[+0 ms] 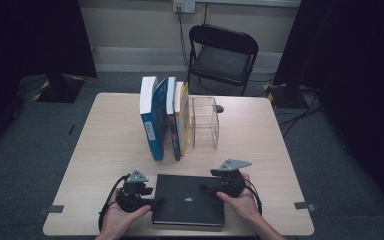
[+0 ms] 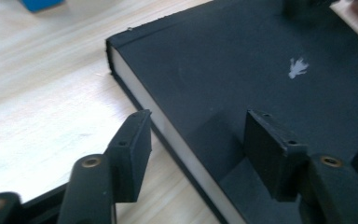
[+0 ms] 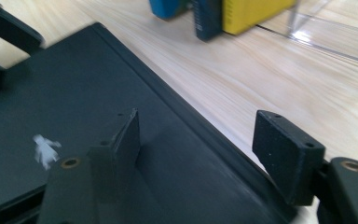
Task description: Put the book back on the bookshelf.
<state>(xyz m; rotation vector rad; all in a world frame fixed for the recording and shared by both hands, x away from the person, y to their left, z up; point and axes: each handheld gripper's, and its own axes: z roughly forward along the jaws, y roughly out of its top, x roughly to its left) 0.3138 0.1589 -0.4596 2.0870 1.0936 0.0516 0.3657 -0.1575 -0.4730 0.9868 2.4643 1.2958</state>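
Black jaws of the left gripper stand apart astride the page edge of the black book, one jaw over bare wood, the other above the cover, neither pad pressing; the right gripper likewise gapes over the opposite long edge, one jaw above the cover and one over the table, nothing clamped. The book lies flat at the near edge of the table between the two hands; it looks not yet lifted, so the grasp, the raising and any move toward the row of upright books beside the clear holder appear still ahead. The high view gives the whole layout and the chair beyond; the left gripper view shows the white page block under the cover; the right gripper view shows the rounded spine edge.
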